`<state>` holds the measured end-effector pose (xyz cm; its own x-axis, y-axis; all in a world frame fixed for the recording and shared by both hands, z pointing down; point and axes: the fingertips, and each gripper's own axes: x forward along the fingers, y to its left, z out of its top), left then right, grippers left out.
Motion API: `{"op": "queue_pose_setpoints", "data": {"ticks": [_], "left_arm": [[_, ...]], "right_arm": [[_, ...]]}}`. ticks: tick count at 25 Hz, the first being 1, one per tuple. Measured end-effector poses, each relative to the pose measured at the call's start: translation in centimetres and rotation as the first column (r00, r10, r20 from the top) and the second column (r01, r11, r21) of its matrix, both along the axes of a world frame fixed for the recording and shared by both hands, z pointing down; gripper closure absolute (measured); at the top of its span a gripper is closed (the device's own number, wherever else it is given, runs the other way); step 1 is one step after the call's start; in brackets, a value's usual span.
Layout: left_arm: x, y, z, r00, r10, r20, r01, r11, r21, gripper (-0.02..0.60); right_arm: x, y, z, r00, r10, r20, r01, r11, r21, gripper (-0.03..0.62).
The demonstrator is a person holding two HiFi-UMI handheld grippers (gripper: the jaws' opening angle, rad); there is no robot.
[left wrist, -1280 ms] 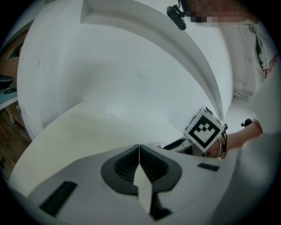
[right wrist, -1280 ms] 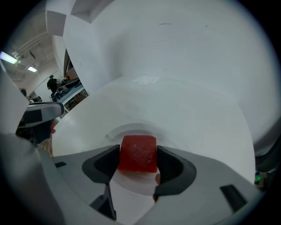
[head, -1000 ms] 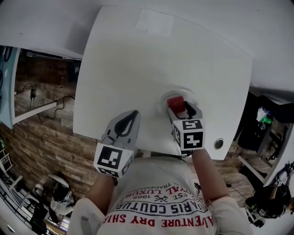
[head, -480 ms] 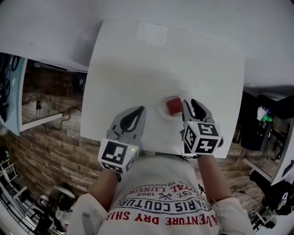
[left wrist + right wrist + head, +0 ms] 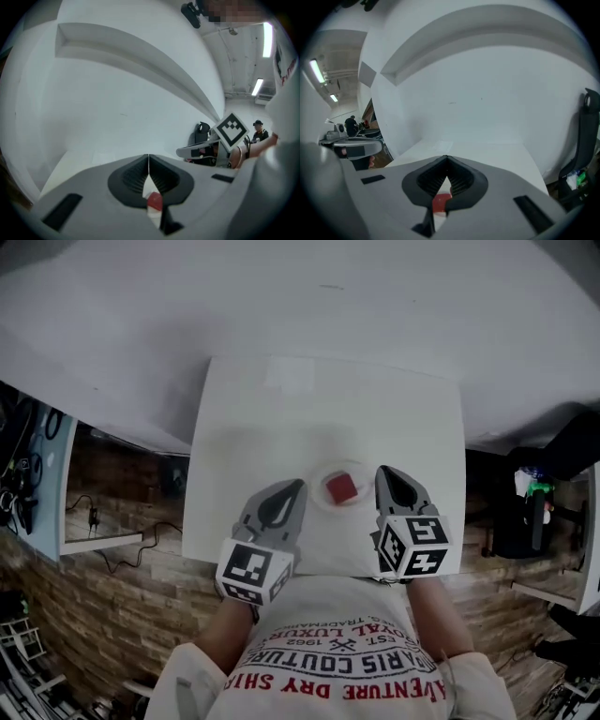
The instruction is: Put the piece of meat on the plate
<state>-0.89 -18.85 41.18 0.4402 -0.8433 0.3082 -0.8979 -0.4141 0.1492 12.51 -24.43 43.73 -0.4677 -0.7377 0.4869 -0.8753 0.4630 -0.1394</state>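
The red piece of meat [image 5: 340, 488] lies on a small white plate [image 5: 318, 498] near the front edge of the white table [image 5: 253, 427]. My left gripper [image 5: 296, 486] hangs above the table just left of the plate, jaws together and empty. My right gripper [image 5: 382, 472] hangs just right of the plate, also shut on nothing. In the left gripper view the jaws [image 5: 148, 159] meet, and the meat [image 5: 154, 201] shows below them. In the right gripper view the jaws [image 5: 446, 161] are closed too, with the meat [image 5: 440, 202] showing beneath.
The table stands against a white wall, with wooden floor on both sides. A dark chair [image 5: 590, 122] and a green item [image 5: 534, 489] are to the right. A faint paper patch [image 5: 283, 377] lies at the table's far edge.
Both grippers have lifted away from the table. The right gripper has let go of the meat, drawn back to the right and closed its jaws. The meat stays on the plate.
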Motion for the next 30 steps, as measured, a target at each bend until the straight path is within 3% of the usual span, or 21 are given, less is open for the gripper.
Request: {"op": "queue_pose_setpoints", "data": {"ticks": [4,8,15,30], "left_arm": [[0.1,-0.7,-3.8,1.0,0.013,0.015,-0.015,0.993,0.115,0.575],[-0.1,-0.1,-7.0,1.0,0.009,0.019,-0.012,0.981,0.196,0.575],[-0.1,0.1,-10.3,0.999,0.022,0.038,-0.032,0.958,0.284,0.575],[-0.1,0.9,-9.2,0.999,0.028,0.031,-0.035,0.967,0.253,0.575]], "right_arm": [[-0.2,0.4,-5.4,1.0,-0.009,0.013,0.006,0.978,0.207,0.582],[0.3,2.0,-9.0,1.0,-0.002,0.009,-0.002,0.948,0.317,0.582],[2.2,2.7,-10.5,0.992,0.075,0.099,-0.104,0.939,0.329,0.583],[2.0,4.2,-9.9,0.996,0.08,0.031,-0.086,0.932,0.352,0.583]]}}
